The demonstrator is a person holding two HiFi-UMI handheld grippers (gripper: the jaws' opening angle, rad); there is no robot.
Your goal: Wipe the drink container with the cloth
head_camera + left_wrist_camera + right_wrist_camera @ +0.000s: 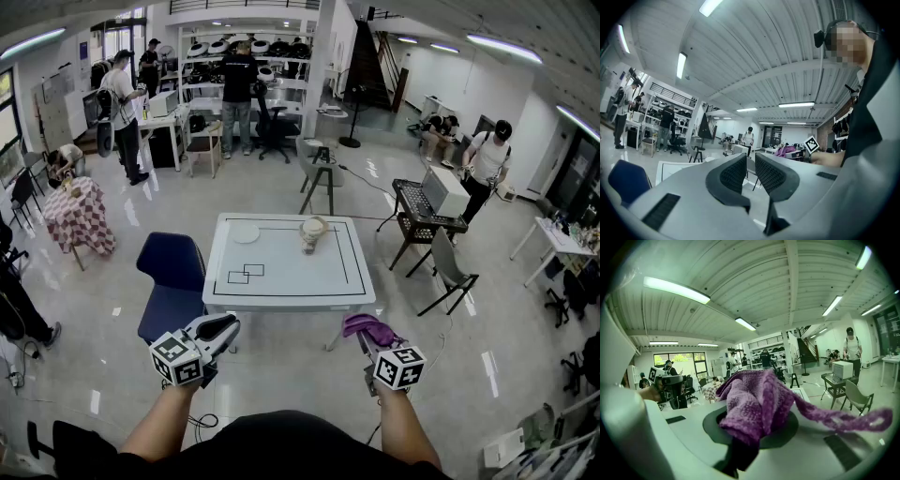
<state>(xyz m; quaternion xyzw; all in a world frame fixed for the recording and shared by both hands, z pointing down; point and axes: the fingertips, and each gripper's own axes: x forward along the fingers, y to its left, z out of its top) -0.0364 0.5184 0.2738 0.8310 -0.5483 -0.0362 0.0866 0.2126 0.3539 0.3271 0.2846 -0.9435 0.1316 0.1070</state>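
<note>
**Drink container and cloth.** The pale beige, rounded drink container [312, 232] is standing on the far half of the white rectangular tabletop [281, 286], near its middle. It is too small in the head view to tell whether it is upright or tipped. Neither gripper is touching it; both are hanging well short of the tabletop's near edge.

The purple knitted cloth [757, 404] is being gripped by the right gripper [754, 430]. Its jaws are clenching on the bunched middle of the fabric, and one loose strip is trailing off to the right in the right gripper view. In the head view the cloth is showing as a purple bundle on top of that gripper, ahead of its marker cube [400, 367].

**Left gripper.** The left gripper [749, 171] is carrying nothing. Its dark ribbed jaws are standing only narrowly apart, with open floor showing through the slit. It is angling toward the tabletop's near left corner.

**Surroundings.** A flat white round disc [246, 232] is lying left of the container, apart from it. A black line is framing the tabletop, and two small black outlined rectangles [246, 274] are sitting near its front left. A dark blue upholstered chair [172, 272] is standing just beside the left edge. Several people are standing or sitting around the glossy floor beyond.
</note>
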